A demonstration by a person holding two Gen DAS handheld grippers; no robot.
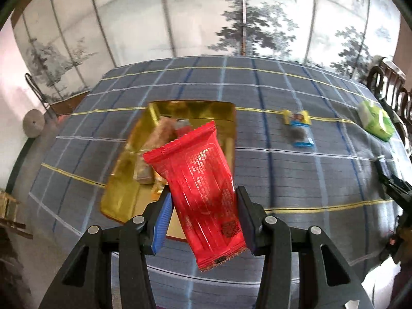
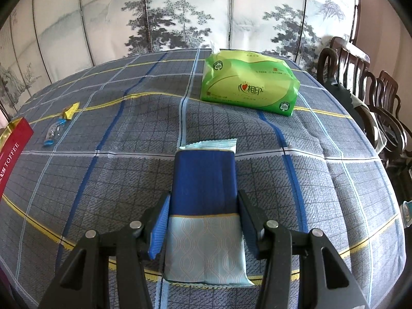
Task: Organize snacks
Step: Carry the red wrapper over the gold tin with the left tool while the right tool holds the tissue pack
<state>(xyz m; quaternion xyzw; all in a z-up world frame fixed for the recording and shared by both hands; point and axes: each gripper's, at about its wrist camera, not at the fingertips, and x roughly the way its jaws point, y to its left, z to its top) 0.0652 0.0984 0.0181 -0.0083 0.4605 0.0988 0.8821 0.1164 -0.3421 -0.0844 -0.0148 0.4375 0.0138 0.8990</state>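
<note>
A red snack packet (image 1: 198,188) is gripped lengthwise by the left gripper (image 1: 203,216) just above the gold tray's (image 1: 116,200) near edge, while a blue packet (image 2: 203,206) is clamped by the right gripper (image 2: 203,221), farther from it.

On the table (image 1: 283,159) a tray (image 1: 121,200) sits at the left with several snacks (image 1: 159,134) in it. To its right lie two small candies (image 1: 298,128), touching end to end. Farther right sits a tissue pack (image 2: 247,85). A folding screen (image 2: 180,13) stands behind the table, chairs (image 2: 373,97) on its right.
</note>
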